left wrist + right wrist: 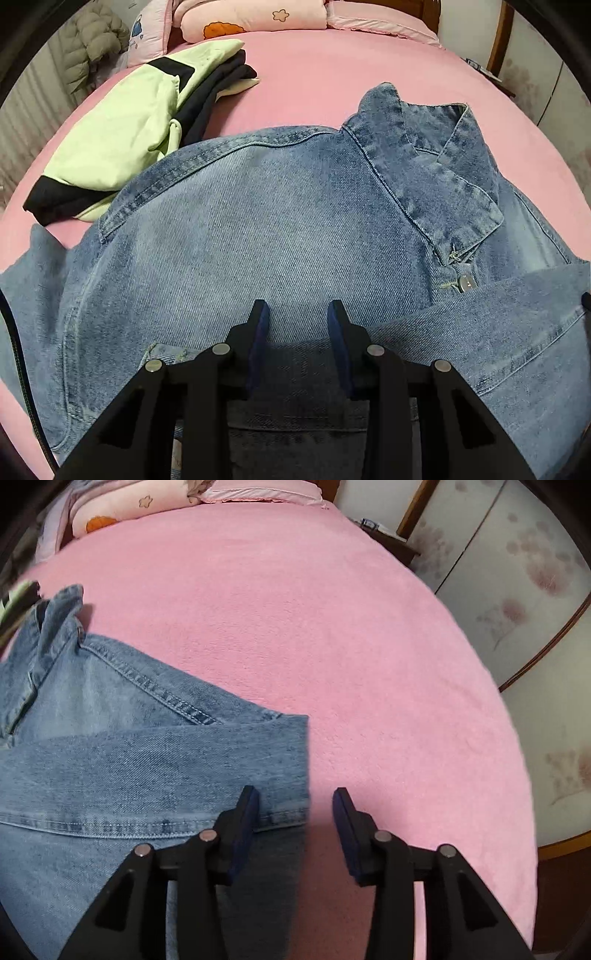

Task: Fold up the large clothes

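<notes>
I see the denim jacket [258,221] spread on the pink bed [314,74], collar [424,158] toward the pillows [251,18]. My left hand-held gripper [299,314] hangs over its chest, jaws apart, holding nothing. My right hand-held gripper [295,805] straddles the jacket's folded sleeve edge, open. Folded clothes [122,129] lie beside the jacket's shoulder.

the pink bed [369,646] lies bare and wide to the right of the denim jacket [258,229], giving open room there up to the pillows [251,16] at the head. on the jacket's left a stack of folded clothes [122,125] touches its shoulder and blocks that side, leaving a pink strip beyond the collar.
</notes>
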The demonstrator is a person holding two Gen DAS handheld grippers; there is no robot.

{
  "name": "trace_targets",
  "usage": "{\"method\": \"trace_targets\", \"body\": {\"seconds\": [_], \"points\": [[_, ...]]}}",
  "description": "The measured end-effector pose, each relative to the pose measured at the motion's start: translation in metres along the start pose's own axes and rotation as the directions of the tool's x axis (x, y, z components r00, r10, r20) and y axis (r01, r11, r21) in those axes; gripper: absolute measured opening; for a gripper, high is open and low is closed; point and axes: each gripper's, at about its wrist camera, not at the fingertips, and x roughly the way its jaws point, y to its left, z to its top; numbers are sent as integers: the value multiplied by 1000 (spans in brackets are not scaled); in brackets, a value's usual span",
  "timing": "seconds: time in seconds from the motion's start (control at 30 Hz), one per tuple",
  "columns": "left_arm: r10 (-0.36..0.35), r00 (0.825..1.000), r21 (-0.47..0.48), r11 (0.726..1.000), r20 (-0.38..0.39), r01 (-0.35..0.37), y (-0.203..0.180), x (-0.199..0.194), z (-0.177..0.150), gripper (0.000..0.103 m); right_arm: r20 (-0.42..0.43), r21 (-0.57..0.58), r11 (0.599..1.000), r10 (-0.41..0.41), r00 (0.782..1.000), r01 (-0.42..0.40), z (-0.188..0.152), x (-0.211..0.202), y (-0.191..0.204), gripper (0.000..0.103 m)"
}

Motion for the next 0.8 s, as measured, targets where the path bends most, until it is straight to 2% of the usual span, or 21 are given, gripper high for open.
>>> {"method": "trace_targets", "body": {"seconds": [0.07, 0.1, 0.17, 0.23, 0.27, 0.37, 0.53, 0.67, 0.8], "points": [[-4, 999, -15, 1000, -39, 4, 1, -6, 2, 36, 1, 0, 1000, -7, 1000, 7, 0, -8, 1, 41], [-9, 998, -33, 999, -60, 7, 4, -12, 2, 39, -5, 20, 1000, 22, 1000, -22, -1, -15, -1, 41], [-22, 998, -63, 998, -66, 17, 5, -32, 3, 62, -7, 57, 996, 71, 997, -71, -3, -28, -1, 41], [-16, 999, -90, 996, -40, 13, 8, -61, 2, 77, -5, 81, 991, 112, 994, -111, -8, -47, -3, 41], [-11, 1000, -98, 995, -28, 9, 8, -77, 1, 81, -6, 84, 988, 129, 992, -128, -11, -53, -3, 41], [-20, 1000, -108, 994, -22, 18, 12, -114, -1, 81, -12, 75, 977, 199, 980, -197, -22, -86, -4, 41], [-26, 999, -136, 990, 19, 28, 19, -191, -10, 81, 7, 9, 965, 263, 965, -263, -30, -139, -5, 41], [-18, 999, -158, 987, 51, 26, 21, -243, -19, 86, 31, -36, 954, 299, 954, -298, -28, -178, -7, 41], [7, 996, -181, 983, 90, 9, 23, -291, -31, 86, 50, -60, 929, 367, 929, -364, -25, -217, -12, 41]]}}
